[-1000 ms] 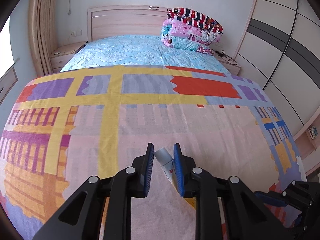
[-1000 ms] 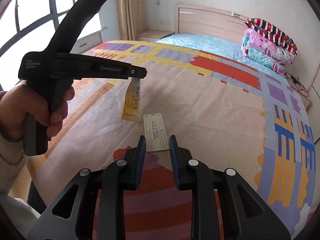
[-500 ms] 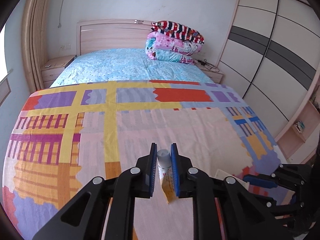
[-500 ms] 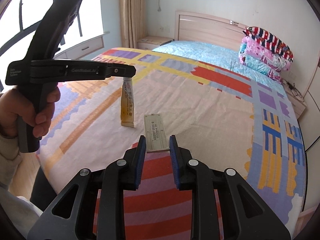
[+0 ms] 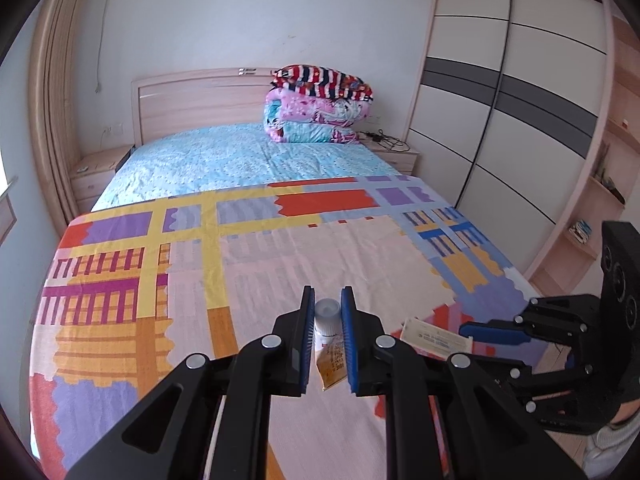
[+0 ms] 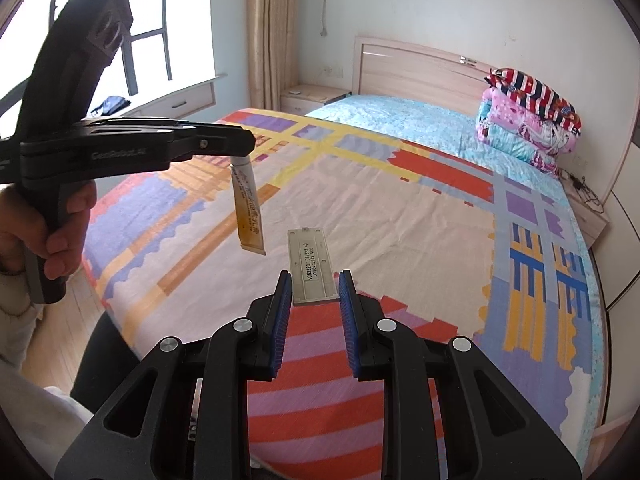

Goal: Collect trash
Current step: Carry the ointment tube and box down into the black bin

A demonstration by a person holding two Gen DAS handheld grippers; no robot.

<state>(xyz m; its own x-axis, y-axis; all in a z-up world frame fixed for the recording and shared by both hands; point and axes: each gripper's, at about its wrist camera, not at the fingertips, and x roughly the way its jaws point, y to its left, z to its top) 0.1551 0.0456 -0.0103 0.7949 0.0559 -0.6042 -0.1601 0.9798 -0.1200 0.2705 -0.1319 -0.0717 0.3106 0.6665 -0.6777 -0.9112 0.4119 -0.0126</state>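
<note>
My left gripper point(image 5: 327, 304) is shut on a white and orange tube point(image 5: 330, 350), gripped near its cap; the tube hangs down above the bed. In the right wrist view the left gripper point(image 6: 240, 148) holds the tube point(image 6: 248, 208) well above the bedspread. My right gripper point(image 6: 312, 284) is shut on a flat grey blister card point(image 6: 312, 266) with printed text, held level over the bed's foot corner. The card point(image 5: 436, 338) and the right gripper point(image 5: 472, 328) also show at the right of the left wrist view.
The bed carries a patchwork bedspread point(image 5: 280, 264) over a blue sheet point(image 5: 248, 156). Folded quilts point(image 5: 316, 108) lie by the headboard. A wardrobe point(image 5: 508, 120) stands on the right, nightstands flank the bed, and a window point(image 6: 140, 40) is on the left.
Both grippers have risen and pulled back from the bed, carrying the tube and the card. The tube now hangs clear of the bedspread.
</note>
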